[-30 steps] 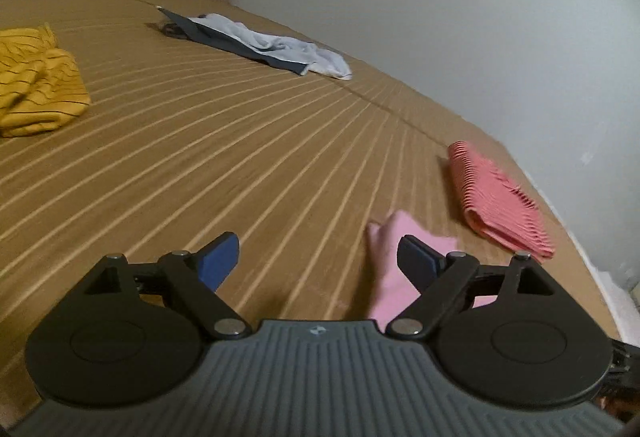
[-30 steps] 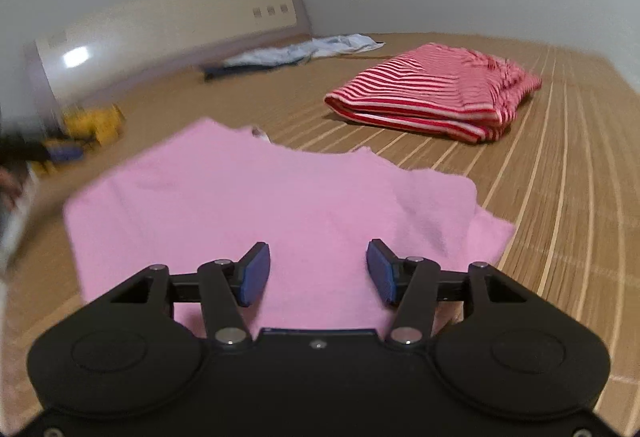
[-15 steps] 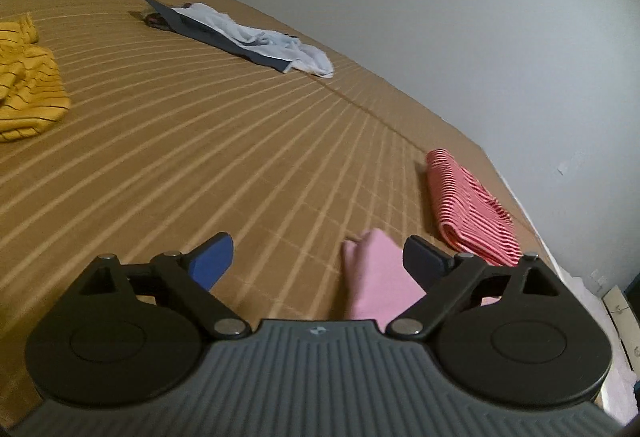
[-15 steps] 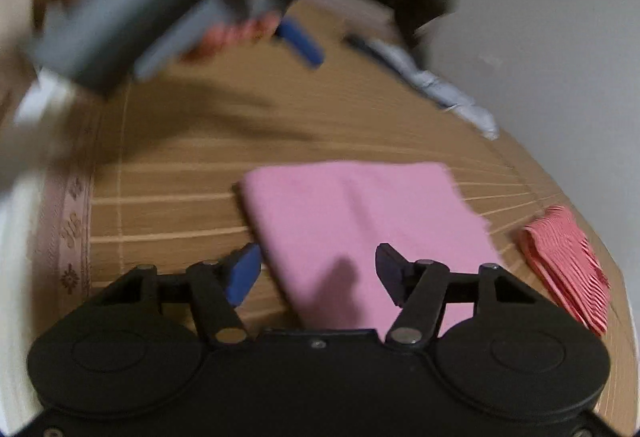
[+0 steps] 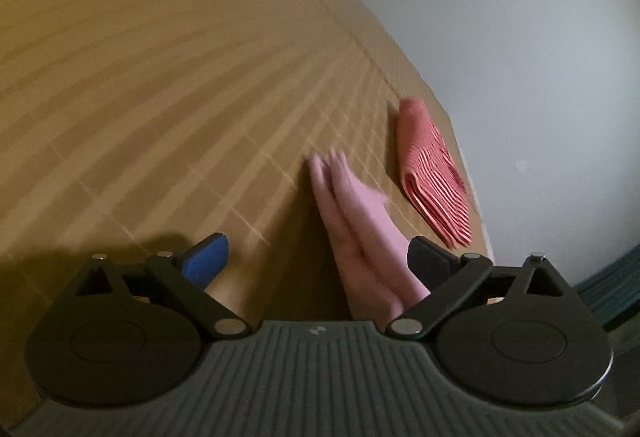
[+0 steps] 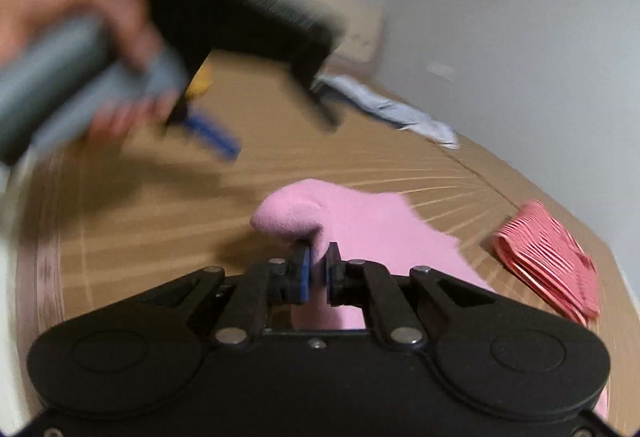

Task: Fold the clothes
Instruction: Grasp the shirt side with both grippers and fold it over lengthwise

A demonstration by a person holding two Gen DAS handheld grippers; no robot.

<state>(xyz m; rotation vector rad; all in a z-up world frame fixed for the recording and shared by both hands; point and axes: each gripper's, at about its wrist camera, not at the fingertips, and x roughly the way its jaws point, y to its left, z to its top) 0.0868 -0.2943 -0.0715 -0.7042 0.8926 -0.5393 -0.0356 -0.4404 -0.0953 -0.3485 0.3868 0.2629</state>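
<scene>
The pink garment (image 6: 360, 221) is a soft, fuzzy-looking plain pink piece, folded flat on the striped tan mat (image 6: 160, 205), and one rounded corner of it is bunched up into a little hump right at the tips of the right gripper (image 6: 317, 269). That gripper's jaws have just snapped closed and the blue pads are pinching that pink fold between them, so it's clamped on the cloth with only a sliver of gap. From there the rest of the pink fabric spreads away ahead and off to the right of the claw, lying flat on the mat. In the left wrist view the same pink garment (image 5: 360, 221) looks like a long narrow strip with its long axis running from under the claw body forward, its far end pointing ahead and a bit left; it sits between the fingers, closer to the right-hand black finger, and neither pad touches it. The left gripper (image 5: 316, 257) is spread wide, its jaws have just been opening further, holding nothing. It's pretty blurry there, so edge detail is mush. Just beyond and right of the pink piece lies a folded red striped garment (image 5: 436, 173), apart from it. Far ahead there's a rumpled pale blue garment (image 6: 400, 113) near the wall. In the right wrist view a blurred hand (image 6: 120, 37) grips the left gripper's handle, up and left of the right claw.
</scene>
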